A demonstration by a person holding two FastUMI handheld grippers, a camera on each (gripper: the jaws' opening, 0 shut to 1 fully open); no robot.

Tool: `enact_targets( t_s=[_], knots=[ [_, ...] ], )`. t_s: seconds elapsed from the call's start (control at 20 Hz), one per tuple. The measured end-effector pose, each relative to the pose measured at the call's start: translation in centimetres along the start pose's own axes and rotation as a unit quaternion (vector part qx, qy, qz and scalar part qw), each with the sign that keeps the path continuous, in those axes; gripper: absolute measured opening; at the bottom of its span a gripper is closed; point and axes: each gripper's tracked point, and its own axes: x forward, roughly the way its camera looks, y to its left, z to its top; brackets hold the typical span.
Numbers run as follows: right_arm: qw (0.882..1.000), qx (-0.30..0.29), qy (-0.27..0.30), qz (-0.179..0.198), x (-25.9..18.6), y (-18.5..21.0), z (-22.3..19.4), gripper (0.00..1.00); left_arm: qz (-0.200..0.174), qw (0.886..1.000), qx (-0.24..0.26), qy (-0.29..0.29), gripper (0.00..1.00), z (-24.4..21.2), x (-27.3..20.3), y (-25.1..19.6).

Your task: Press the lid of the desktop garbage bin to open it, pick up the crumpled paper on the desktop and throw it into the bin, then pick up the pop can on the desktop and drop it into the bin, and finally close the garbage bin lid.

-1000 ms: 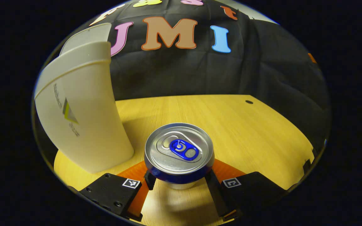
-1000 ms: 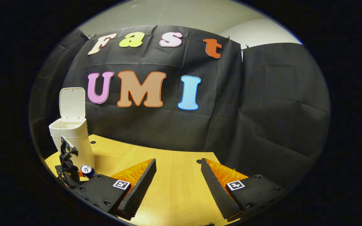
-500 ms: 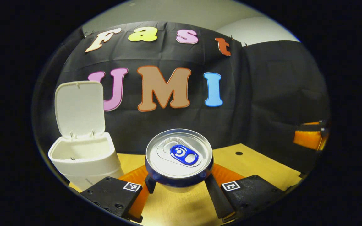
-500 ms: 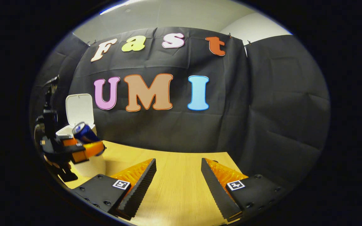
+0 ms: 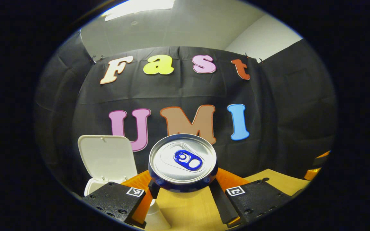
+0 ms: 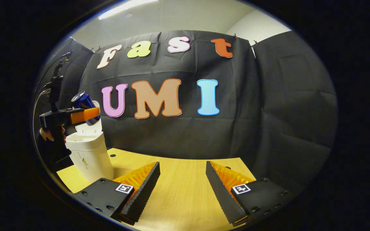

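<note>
**Can held aloft above the open bin**

The left claw (image 5: 183,187) pinches a blue pop can with a silver top and blue pull tab (image 5: 182,162), one finger pressed to each side of its body, the can upright between them and clear of the pale wooden bench (image 5: 188,208). In the right gripper view the same can (image 6: 84,102) rides tilted in that claw (image 6: 87,115), held by a hand (image 6: 47,134) at the far left, above the white plastic desktop bin (image 6: 90,155). The bin's hinged lid (image 5: 106,157) stands raised, its mouth open; whether the can sits squarely over the opening or just to its near side is hard to judge from this angle. The bin stands on the bench's far left, close to the black cloth wall. The right claw (image 6: 182,184) hangs low over the bench's near middle, its fingers spread wide with nothing between them, well apart from the bin.
</note>
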Motion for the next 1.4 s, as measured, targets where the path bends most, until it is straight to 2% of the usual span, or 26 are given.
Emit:
enact_targets(
  t_s=[0.2,0.4,0.45,0.5,0.7,0.9,1.0,1.15,1.2,1.25,1.3,1.35,1.4],
  knots=[
    [1.0,0.006,0.007,-0.002,0.6,0.7,-0.6,0.96,0.053,0.998,0.01,0.02,0.77,-0.7,1.0,5.6],
    [1.0,0.001,0.01,-0.007,0.9,1.0,-0.8,0.96,0.093,0.993,0.0,0.07,0.77,-3.9,1.8,9.8],
    [1.0,0.0,0.013,-0.008,1.0,1.1,-0.8,1.0,0.101,0.991,-0.005,0.088,0.77,-4.9,1.8,10.6],
    [1.0,-0.001,0.015,-0.01,1.1,1.1,-0.9,0.96,0.106,0.989,-0.011,0.104,0.77,-6.1,1.8,11.2],
    [1.0,-0.003,0.024,-0.012,1.3,1.1,-1.2,0.96,0.129,0.975,-0.037,0.176,0.77,-11.1,1.2,12.7],
    [0.999,-0.005,0.03,-0.017,1.4,0.8,-1.5,0.96,0.154,0.966,-0.043,0.202,0.78,-13.7,0.6,14.2],
    [0.999,-0.004,0.03,-0.02,1.6,0.6,-1.4,0.96,0.17,0.966,-0.031,0.193,0.8,-13.1,0.4,15.1],
    [0.999,0.0,0.03,-0.021,2.0,0.5,-1.4,0.96,0.17,0.973,-0.015,0.153,0.9,-10.2,1.0,15.1],
    [0.999,0.0,0.03,-0.02,2.1,0.5,-1.5,0.96,0.168,0.976,-0.01,0.14,0.91,-9.2,1.2,15.1],
    [0.999,-0.001,0.031,-0.019,2.4,0.6,-1.5,1.0,0.166,0.978,-0.006,0.126,0.91,-8.0,1.4,15.1],
    [0.999,0.0,0.032,-0.017,2.5,0.8,-1.5,0.96,0.163,0.98,-0.004,0.117,0.91,-6.9,1.6,14.9],
    [0.999,0.002,0.033,-0.014,2.8,1.0,-1.6,1.0,0.161,0.981,-0.003,0.109,0.9,-5.6,1.8,15.0],
    [0.999,0.003,0.033,-0.012,2.9,1.3,-1.6,0.96,0.162,0.982,-0.003,0.102,0.9,-4.4,2.0,15.3]
  ],
)
